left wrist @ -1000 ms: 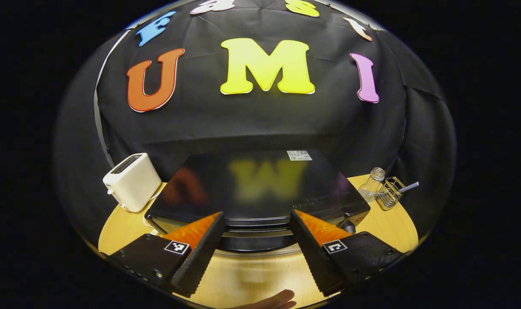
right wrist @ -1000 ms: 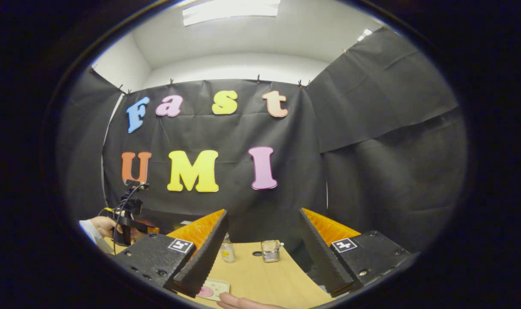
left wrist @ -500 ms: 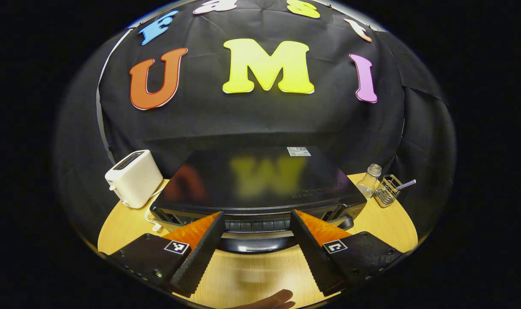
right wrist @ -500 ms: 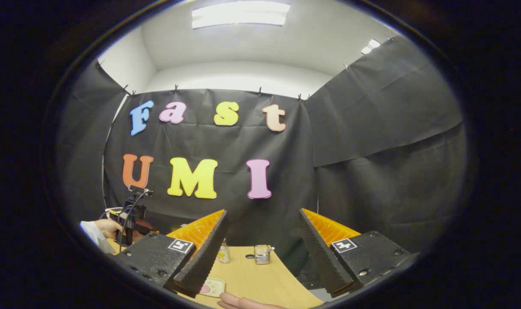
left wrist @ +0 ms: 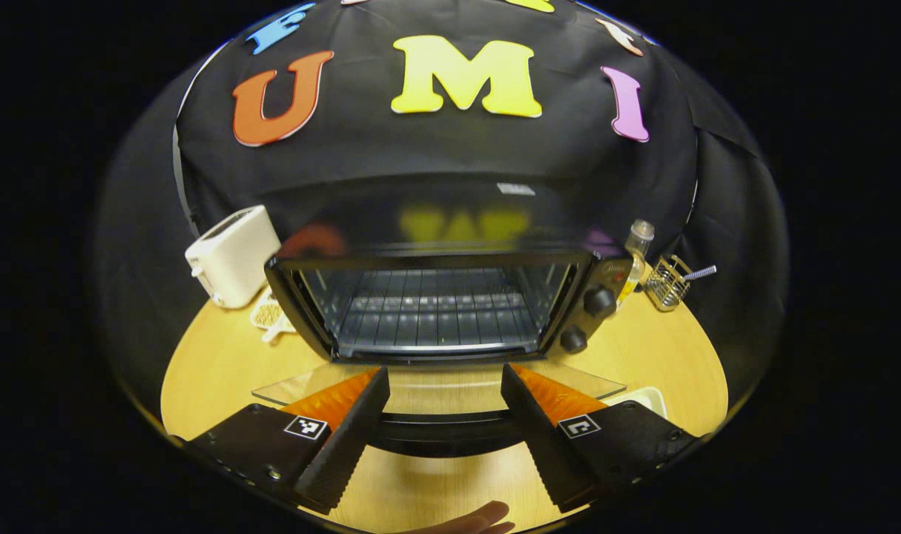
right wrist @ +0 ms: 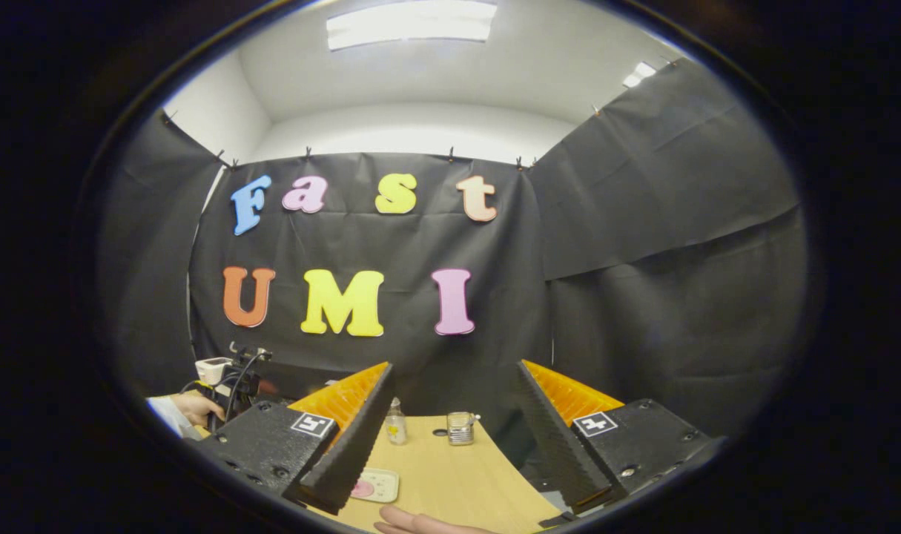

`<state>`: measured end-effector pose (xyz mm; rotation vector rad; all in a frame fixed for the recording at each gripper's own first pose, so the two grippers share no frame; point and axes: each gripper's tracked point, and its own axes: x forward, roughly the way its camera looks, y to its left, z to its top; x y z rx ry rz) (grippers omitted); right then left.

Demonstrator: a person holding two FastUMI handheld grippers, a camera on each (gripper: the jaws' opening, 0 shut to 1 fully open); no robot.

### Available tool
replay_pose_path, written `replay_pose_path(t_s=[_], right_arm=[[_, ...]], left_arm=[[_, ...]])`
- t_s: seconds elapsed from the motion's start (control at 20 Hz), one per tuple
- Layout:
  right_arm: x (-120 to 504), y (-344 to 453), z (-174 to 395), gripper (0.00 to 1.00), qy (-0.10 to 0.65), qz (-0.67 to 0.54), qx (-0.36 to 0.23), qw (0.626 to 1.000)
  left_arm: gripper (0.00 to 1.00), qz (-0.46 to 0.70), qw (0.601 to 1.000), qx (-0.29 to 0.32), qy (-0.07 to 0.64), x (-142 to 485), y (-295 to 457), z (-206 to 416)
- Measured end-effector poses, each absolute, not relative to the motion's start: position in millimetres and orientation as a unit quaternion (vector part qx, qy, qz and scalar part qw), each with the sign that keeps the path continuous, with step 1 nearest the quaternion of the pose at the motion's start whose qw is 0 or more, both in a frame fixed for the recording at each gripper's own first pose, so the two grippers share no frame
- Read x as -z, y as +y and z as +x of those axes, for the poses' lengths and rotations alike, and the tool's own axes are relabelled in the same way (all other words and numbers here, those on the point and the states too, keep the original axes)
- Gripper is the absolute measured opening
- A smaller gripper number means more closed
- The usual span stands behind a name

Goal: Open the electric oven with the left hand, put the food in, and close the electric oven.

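- Nearest in the left gripper view, the left gripper has its fingers spread apart on either side of the door handle, a dark bar running between them; neither finger visibly presses on it
- Just beyond, the glass door now lies dropped down nearly flat; a second ago the oven showed mostly its dark top with the door only partly down
- Behind it the electric oven stands open, its wire rack bare, so the opening step looks done and loading comes next
- In the right gripper view, the right gripper hangs with fingers apart, holding nothing, much as before
- Just ahead of it a small plate with pink food sits on the wooden table, probably the thing to load
- Farther off in the left gripper view: toaster, bottle and wire basket flank the oven
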<state>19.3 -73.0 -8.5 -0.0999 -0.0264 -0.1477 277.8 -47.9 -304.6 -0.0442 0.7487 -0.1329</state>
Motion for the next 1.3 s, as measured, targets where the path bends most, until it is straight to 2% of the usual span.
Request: replay_pose_path(t_s=[0.4,0.7,1.3], right_arm=[[14.4,-68.9,14.1,1.00,-0.007,-0.050,0.072,0.996],[24.0,-61.4,16.1,1.00,0.010,-0.055,0.063,0.996],[39.1,-58.1,24.7,0.99,0.035,-0.060,0.065,0.995]], left_arm=[[0.96,-0.014,0.900,0.080,0.428,339.6,-50.5,238.2],[0.96,-0.018,0.890,0.080,0.448,368.0,-50.3,216.2],[0.96,-0.016,0.936,0.059,0.347,372.1,-49.2,217.9]])
